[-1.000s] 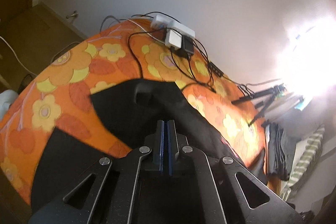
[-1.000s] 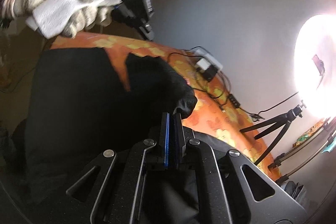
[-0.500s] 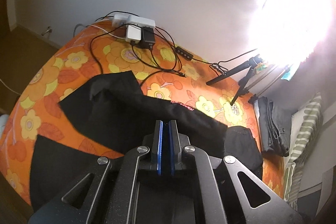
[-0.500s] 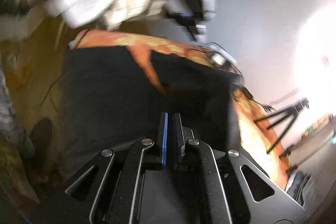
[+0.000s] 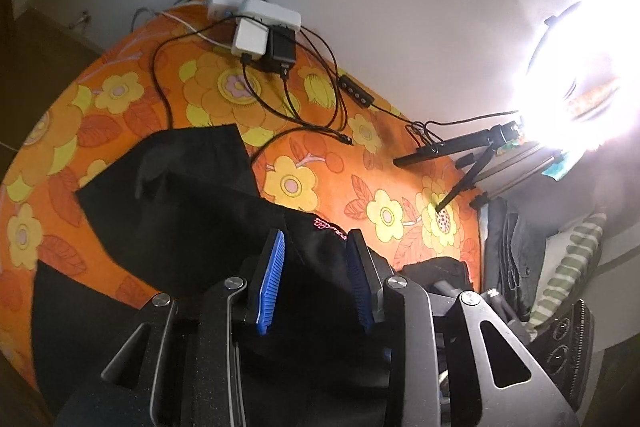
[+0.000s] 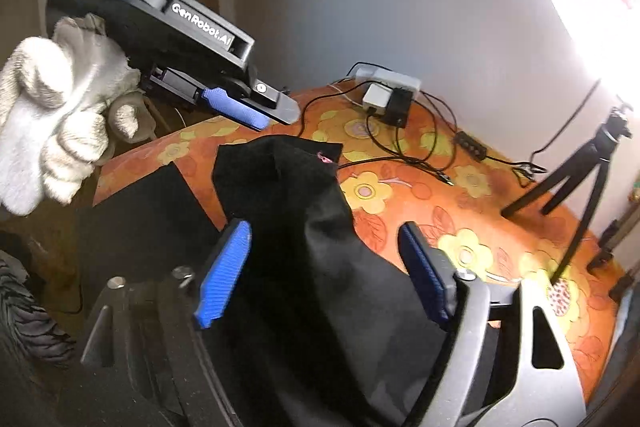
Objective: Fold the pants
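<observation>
Left gripper [image 5: 316,279]: jaws just parted, black pants [image 5: 192,211] loose between pads.
Right gripper [image 6: 324,267]: likewise just spread over the pants.
Around: charger cables [image 5: 256,87], tripod [image 5: 468,155] on floral cloth [image 5: 360,183].

One pants [image 5: 192,211], two tongs [image 5: 316,279] [image 6: 324,267], one tripod [image 6: 576,179], two chargers [image 5: 250,41].

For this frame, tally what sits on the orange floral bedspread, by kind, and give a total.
Black pants: 1
White power strip: 1
Plug adapters: 2, a white charger and a black charger
Black inline cable switch: 1
Black tripod: 1
Total: 6, on the orange floral bedspread. The loose black cables are too tangled to count.
</observation>
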A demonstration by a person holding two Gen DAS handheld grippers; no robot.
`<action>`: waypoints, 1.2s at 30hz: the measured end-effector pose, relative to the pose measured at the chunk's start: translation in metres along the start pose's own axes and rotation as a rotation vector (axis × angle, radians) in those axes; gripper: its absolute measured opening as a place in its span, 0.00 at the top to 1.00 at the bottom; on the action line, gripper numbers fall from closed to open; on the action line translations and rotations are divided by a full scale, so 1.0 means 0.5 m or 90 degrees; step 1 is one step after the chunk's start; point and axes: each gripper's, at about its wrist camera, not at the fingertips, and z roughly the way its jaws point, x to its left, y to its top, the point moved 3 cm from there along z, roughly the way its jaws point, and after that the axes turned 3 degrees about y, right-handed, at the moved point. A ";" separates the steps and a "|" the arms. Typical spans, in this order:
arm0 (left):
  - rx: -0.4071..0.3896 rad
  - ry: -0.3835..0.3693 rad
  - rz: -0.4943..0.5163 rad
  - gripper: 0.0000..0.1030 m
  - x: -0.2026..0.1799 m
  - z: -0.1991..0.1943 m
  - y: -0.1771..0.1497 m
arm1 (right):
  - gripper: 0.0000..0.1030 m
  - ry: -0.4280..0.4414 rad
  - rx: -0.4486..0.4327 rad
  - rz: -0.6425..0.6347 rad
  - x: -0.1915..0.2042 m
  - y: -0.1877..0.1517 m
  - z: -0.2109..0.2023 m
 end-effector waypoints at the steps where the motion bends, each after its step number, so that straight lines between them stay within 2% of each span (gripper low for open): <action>1: 0.006 -0.003 -0.003 0.68 0.001 0.003 0.000 | 0.80 0.012 0.006 0.006 0.002 0.001 0.007; 2: 0.014 -0.005 -0.006 0.66 0.001 0.006 -0.002 | 0.87 0.021 0.015 0.022 0.002 0.002 0.012; 4: 0.028 -0.013 -0.011 0.62 0.001 0.009 -0.007 | 0.91 0.029 0.003 0.041 0.008 0.001 0.012; 9: 0.063 -0.026 -0.007 0.62 -0.005 0.006 -0.045 | 0.92 0.035 -0.020 0.035 0.048 -0.017 -0.011; 11: 0.076 -0.026 -0.009 0.60 -0.005 0.007 -0.059 | 0.92 0.029 -0.022 0.009 0.080 -0.031 -0.016; 13: 0.092 -0.024 -0.006 0.52 -0.007 0.009 -0.080 | 0.92 0.014 -0.026 -0.033 0.118 -0.046 -0.020; 17: 0.112 -0.002 0.011 0.50 -0.006 0.017 -0.113 | 0.92 -0.006 -0.027 -0.102 0.186 -0.074 -0.028; 21: 0.145 0.019 0.014 0.49 0.007 0.045 -0.146 | 0.92 -0.009 -0.035 -0.145 0.239 -0.100 -0.035; 23: 0.145 0.022 0.007 0.50 0.018 0.056 -0.159 | 0.92 -0.005 -0.037 -0.154 0.259 -0.112 -0.038; 24: 0.143 0.019 0.003 0.51 0.021 0.059 -0.163 | 0.92 -0.003 -0.035 -0.156 0.265 -0.116 -0.038; 25: 0.138 0.016 0.003 0.62 0.025 0.060 -0.167 | 0.92 -0.004 -0.033 -0.160 0.272 -0.122 -0.039; 28: 0.121 0.010 0.011 0.84 0.027 0.060 -0.181 | 0.92 -0.006 -0.028 -0.163 0.282 -0.136 -0.041; 33: 0.082 0.013 0.018 0.93 0.029 0.052 -0.184 | 0.92 0.013 -0.006 -0.150 0.278 -0.150 -0.072; 35: 0.072 0.010 0.012 0.93 0.037 0.048 -0.187 | 0.86 0.032 0.003 -0.135 0.263 -0.152 -0.106; 36: 0.068 0.010 0.013 0.93 0.041 0.046 -0.188 | 0.73 0.035 0.002 -0.124 0.250 -0.153 -0.127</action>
